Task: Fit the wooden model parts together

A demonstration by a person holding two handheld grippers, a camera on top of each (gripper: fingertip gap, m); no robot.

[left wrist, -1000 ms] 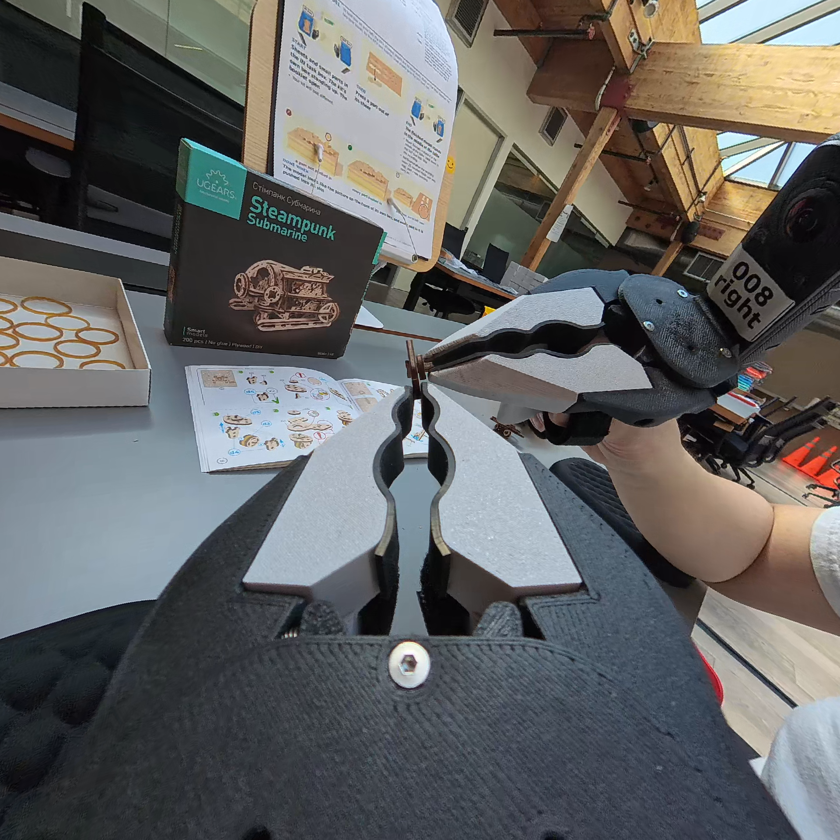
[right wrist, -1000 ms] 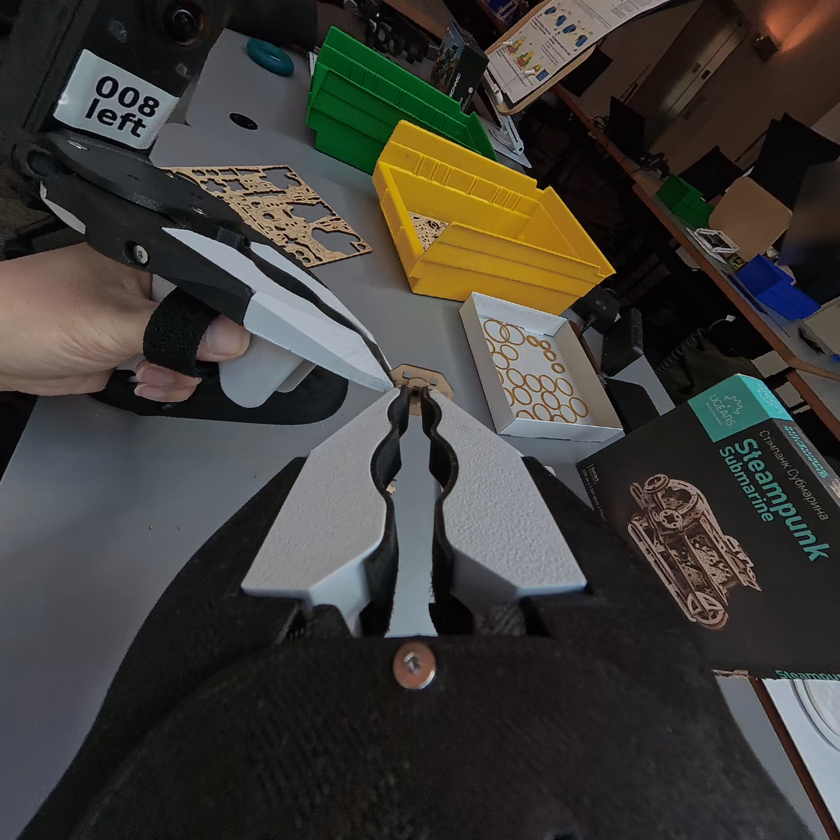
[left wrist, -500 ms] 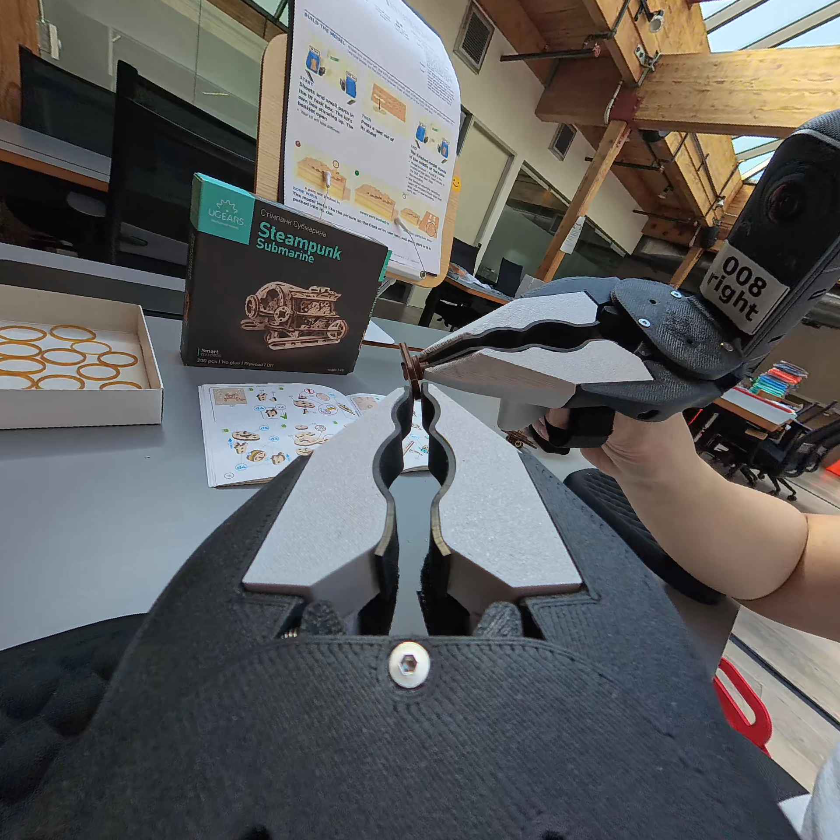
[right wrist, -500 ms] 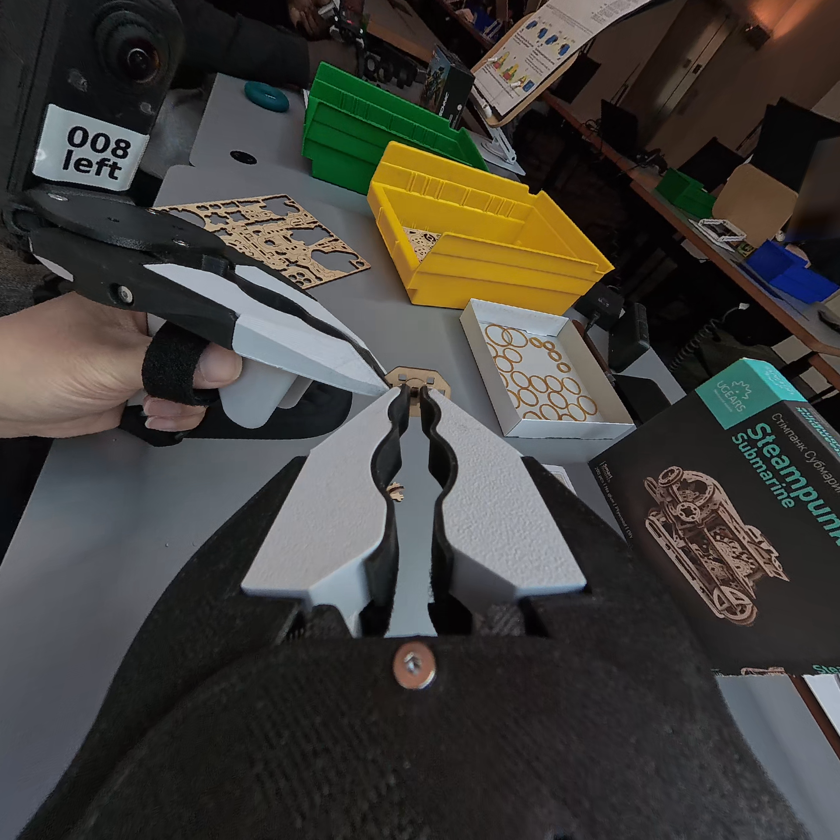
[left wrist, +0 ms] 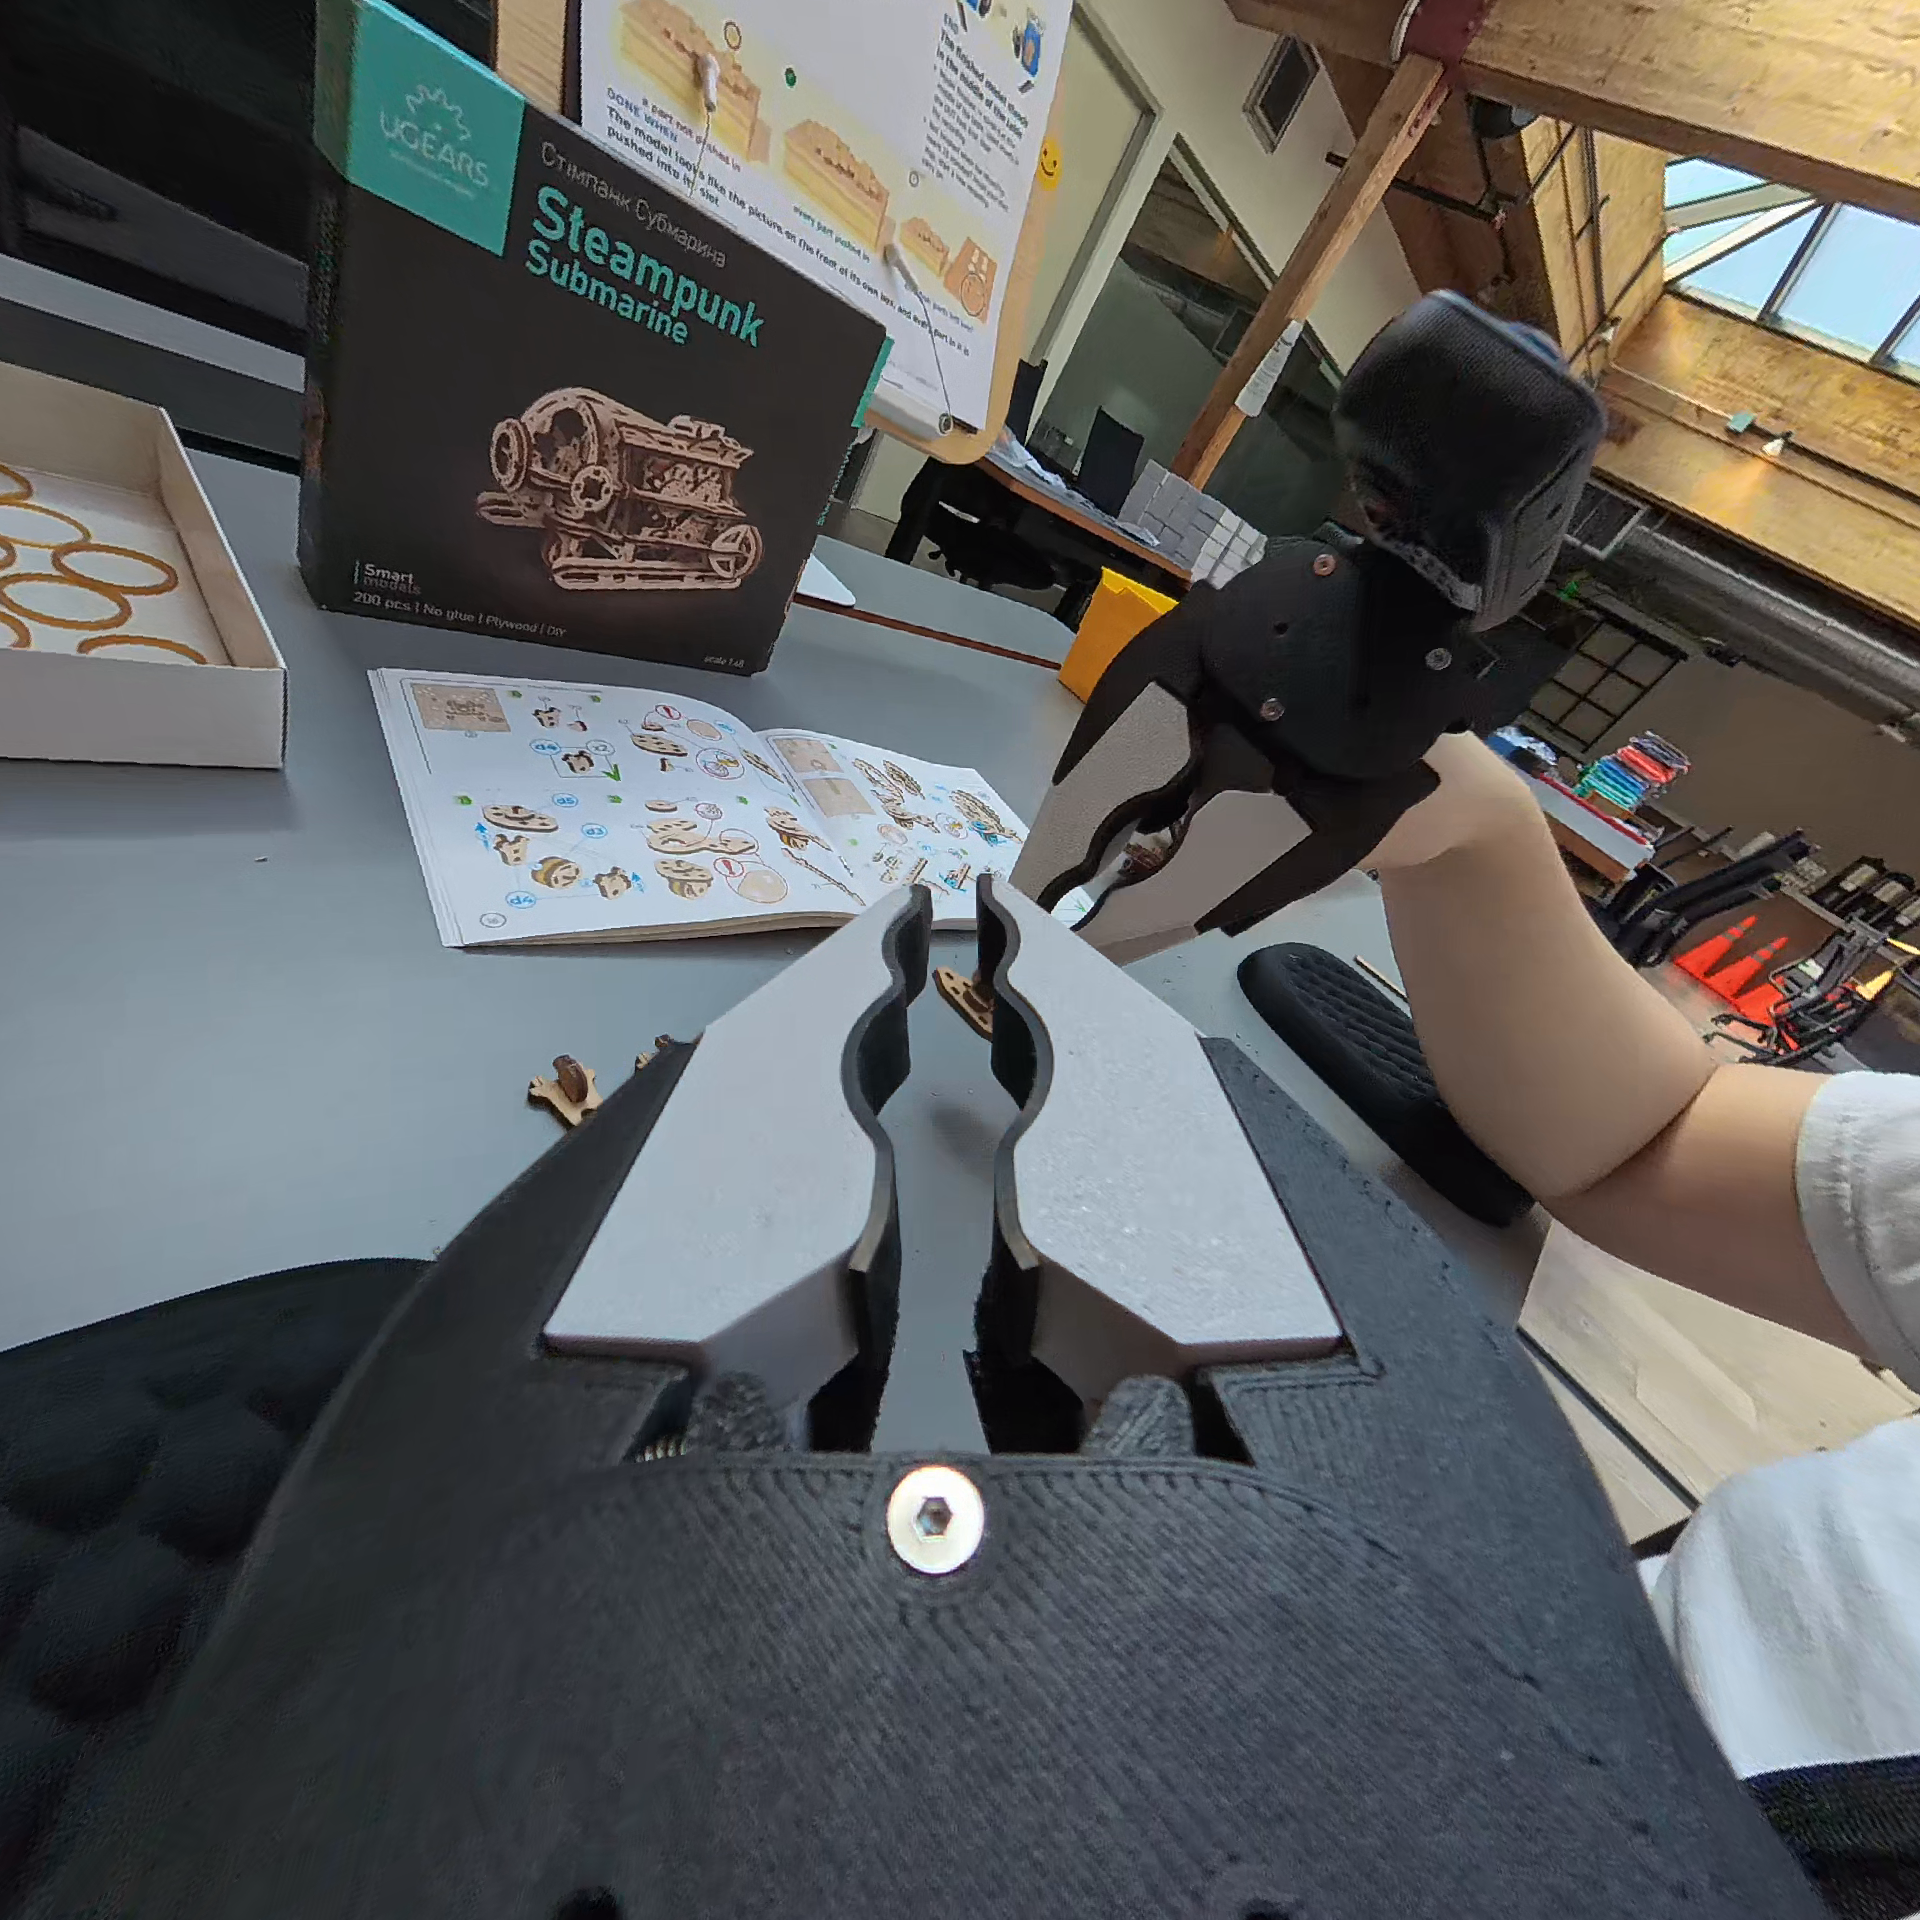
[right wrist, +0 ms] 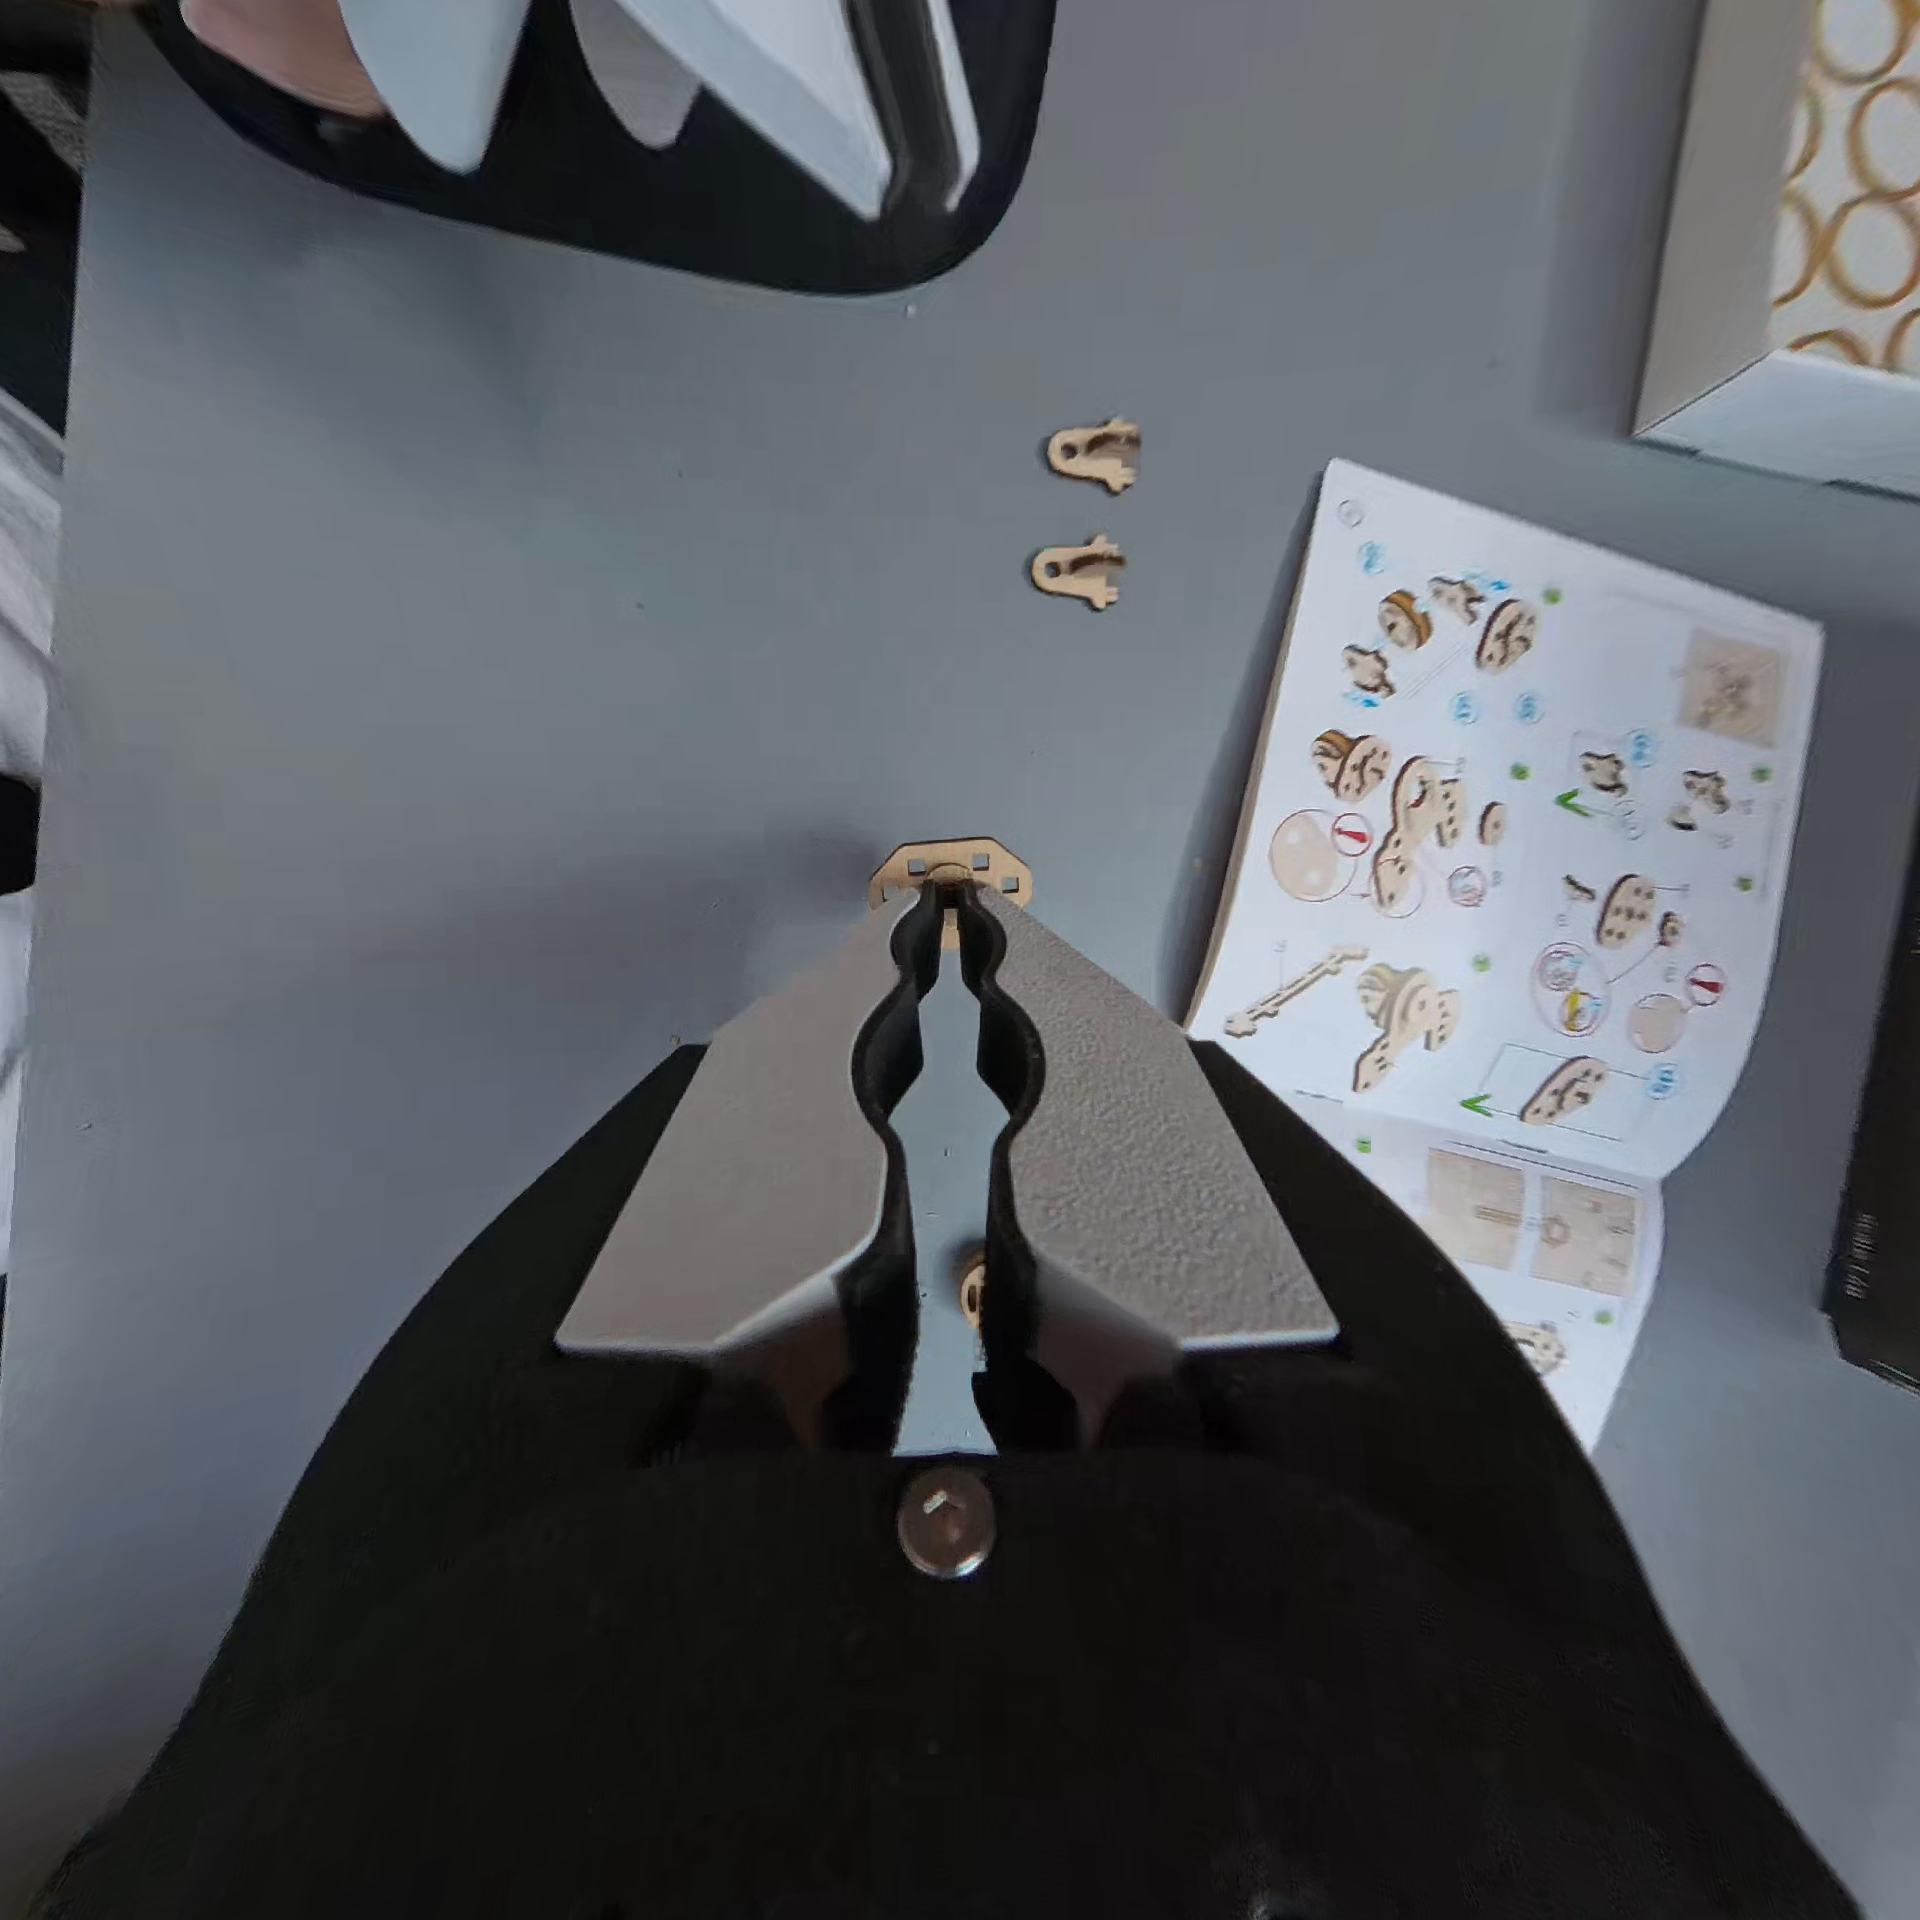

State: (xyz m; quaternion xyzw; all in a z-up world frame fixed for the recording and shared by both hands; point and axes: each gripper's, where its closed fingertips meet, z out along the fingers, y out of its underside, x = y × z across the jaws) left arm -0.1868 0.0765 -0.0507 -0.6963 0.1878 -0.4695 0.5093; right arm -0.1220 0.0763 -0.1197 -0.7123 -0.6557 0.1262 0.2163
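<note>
My right gripper (right wrist: 948, 906) points down at the grey table (right wrist: 520, 675) and is shut on a small wooden octagonal plate (right wrist: 914, 868) with square holes, held close above the tabletop. Two small wooden parts (right wrist: 1096, 454) (right wrist: 1081, 569) lie beyond it, and a third (right wrist: 972, 1288) shows on the table between its fingers. My left gripper (left wrist: 954, 906) is slightly open and empty, low over the table. A wooden part (left wrist: 964, 1000) shows through its gap and another (left wrist: 566, 1086) lies to its left. The right gripper (left wrist: 1065, 914) stands just beyond its tips.
An open instruction booklet (left wrist: 665, 810) (right wrist: 1507, 883) lies beside the parts. The dark model box (left wrist: 582, 416) stands behind it. A white tray of wooden rings (left wrist: 135, 665) (right wrist: 1704, 208) is at the left. A black wrist pad (left wrist: 1371, 1070) lies near the table edge. Across from one pair of fingers to the other is roughly 10 cm.
The grippers were raised tip to tip at the wooden plate. Now the right one has swung down to the table with the plate, and the left has parted from it and tilted down.
</note>
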